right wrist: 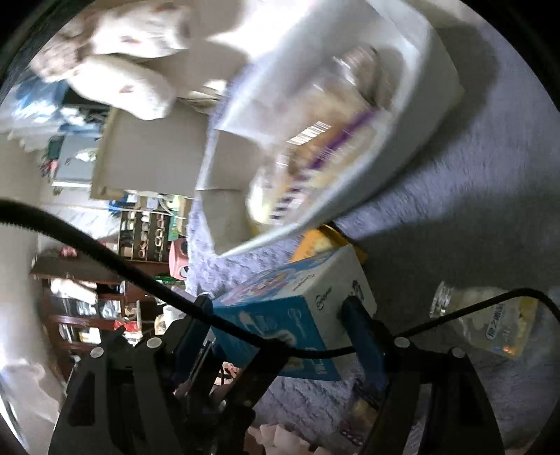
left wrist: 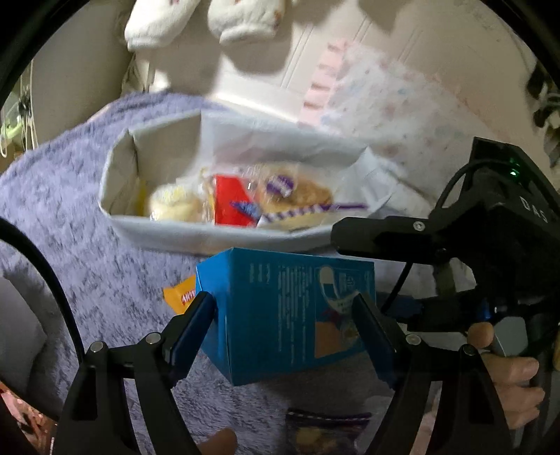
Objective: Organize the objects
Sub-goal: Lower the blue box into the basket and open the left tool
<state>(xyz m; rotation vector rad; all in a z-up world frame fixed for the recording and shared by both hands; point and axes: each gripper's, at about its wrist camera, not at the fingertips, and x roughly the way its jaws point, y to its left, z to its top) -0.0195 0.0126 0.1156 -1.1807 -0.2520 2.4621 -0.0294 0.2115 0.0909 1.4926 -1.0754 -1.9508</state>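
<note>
Left gripper [left wrist: 285, 308]: pinching blue cardboard box [left wrist: 290, 311].
Right gripper [right wrist: 280, 315]: also clamping it.
Advice: lift level, over white fabric basket's [left wrist: 210, 234] near rim.

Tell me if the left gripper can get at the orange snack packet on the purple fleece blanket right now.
Probably not yet. The left gripper is closed on the blue cardboard box, so its jaws are full, and that box hides part of the orange snack packet beyond it.

A lived-in home bedroom: fleecy purple blanket [left wrist: 87, 245], plush toy [left wrist: 203, 21], cluttered shelves [right wrist: 87, 308].
</note>
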